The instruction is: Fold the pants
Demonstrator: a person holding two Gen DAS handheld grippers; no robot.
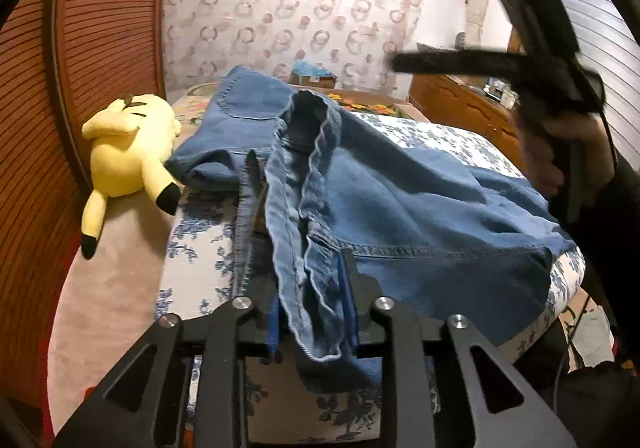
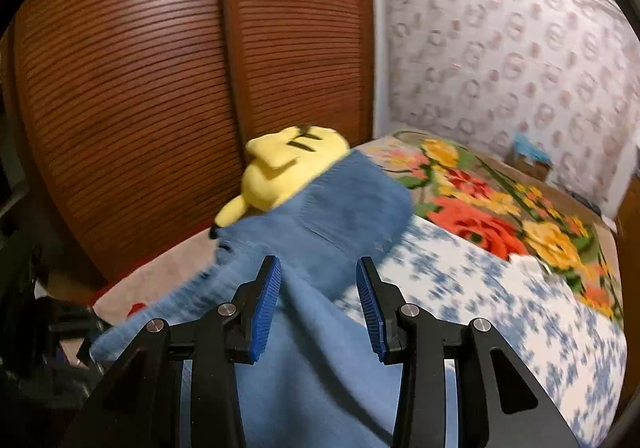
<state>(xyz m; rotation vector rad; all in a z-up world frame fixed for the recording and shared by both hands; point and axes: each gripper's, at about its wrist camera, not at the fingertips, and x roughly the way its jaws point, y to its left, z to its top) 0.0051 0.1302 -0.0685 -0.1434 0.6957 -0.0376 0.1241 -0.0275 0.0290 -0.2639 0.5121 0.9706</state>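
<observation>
Blue denim pants (image 1: 420,216) lie in a rumpled heap on the bed, and in the right wrist view the pants (image 2: 348,208) stretch away under the jaws. A thick fold of hem and seam sits between the blue pads of my left gripper (image 1: 306,260), whose jaws stand a little apart around the cloth. My right gripper (image 2: 318,262) is open just above the denim, with nothing pressed between its pads. Seen from the left wrist, the right gripper (image 1: 404,64) is a blurred black shape at the upper right, carried by a hand (image 1: 572,152).
A yellow plush toy (image 1: 128,144) lies at the bed's left edge, touching the pants (image 2: 288,168). The bed has a blue floral cover (image 2: 520,328) and a bright flowered blanket (image 2: 500,208) behind. Louvered wooden doors (image 1: 100,48) stand left; a wooden dresser (image 1: 460,104) right.
</observation>
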